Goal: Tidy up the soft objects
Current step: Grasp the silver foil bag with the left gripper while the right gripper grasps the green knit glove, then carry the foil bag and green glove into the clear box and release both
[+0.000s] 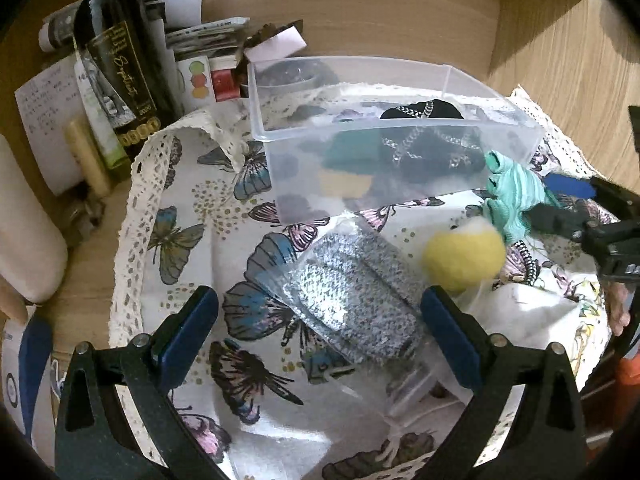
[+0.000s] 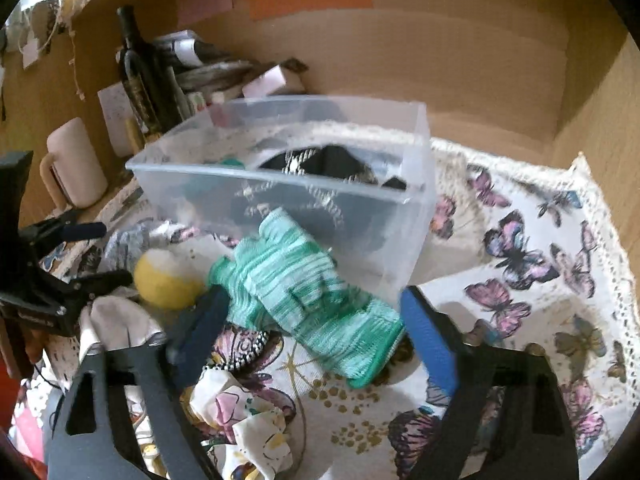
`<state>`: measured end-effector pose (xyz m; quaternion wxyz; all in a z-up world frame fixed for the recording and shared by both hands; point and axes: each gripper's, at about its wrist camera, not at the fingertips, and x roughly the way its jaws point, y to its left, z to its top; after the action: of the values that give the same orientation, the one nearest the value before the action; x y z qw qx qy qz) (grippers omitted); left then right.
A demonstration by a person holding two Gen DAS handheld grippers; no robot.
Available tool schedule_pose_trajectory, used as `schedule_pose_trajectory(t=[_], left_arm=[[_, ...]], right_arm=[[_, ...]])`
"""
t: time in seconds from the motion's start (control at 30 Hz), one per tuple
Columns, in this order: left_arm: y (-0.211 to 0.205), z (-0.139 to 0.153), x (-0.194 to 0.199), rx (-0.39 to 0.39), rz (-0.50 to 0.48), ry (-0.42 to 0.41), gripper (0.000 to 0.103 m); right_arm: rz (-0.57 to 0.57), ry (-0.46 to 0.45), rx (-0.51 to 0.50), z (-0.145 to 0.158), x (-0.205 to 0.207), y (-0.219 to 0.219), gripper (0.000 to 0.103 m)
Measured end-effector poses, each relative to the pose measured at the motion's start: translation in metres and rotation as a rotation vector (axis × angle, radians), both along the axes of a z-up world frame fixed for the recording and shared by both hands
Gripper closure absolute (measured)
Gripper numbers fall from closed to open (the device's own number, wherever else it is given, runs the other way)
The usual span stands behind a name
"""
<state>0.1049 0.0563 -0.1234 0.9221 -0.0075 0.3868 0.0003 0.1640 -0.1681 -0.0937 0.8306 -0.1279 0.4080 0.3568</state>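
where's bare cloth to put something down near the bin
Free: cloth right of the bin, out to its lace edge. Crowded: in front of the bin, with glove, yellow ball and grey knit; bottle and papers at back left.

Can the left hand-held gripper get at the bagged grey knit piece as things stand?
Probably yes. The left hand-held gripper is open, and the grey knit piece lies between its fingers with nothing on top. The yellow ball sits close beside the right finger and might get nudged.
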Motion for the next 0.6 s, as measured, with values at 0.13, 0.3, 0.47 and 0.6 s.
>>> schedule_pose_trajectory(t=[0.13, 0.3, 0.47, 0.6], left_arm=[[0.001, -0.002, 0.001, -0.042, -0.023, 0.002, 0.015], [-0.001, -0.003, -0.001, -0.119, -0.114, 0.007, 0.057], [-0.009, 0.002, -0.011, -0.087, -0.117, -0.035, 0.071], [-0.009, 0.012, -0.023, -0.054, -0.097, -0.085, 0.08]], right_arm=[[0.023, 0.009, -0.028, -0.006, -0.003, 0.006, 0.058], [0.012, -0.017, -0.016, -0.004, -0.006, 0.002, 0.078], [-0.002, -0.035, 0.024, 0.005, -0.007, -0.008, 0.083], [-0.013, -0.062, 0.049, 0.016, -0.012, -0.016, 0.084]])
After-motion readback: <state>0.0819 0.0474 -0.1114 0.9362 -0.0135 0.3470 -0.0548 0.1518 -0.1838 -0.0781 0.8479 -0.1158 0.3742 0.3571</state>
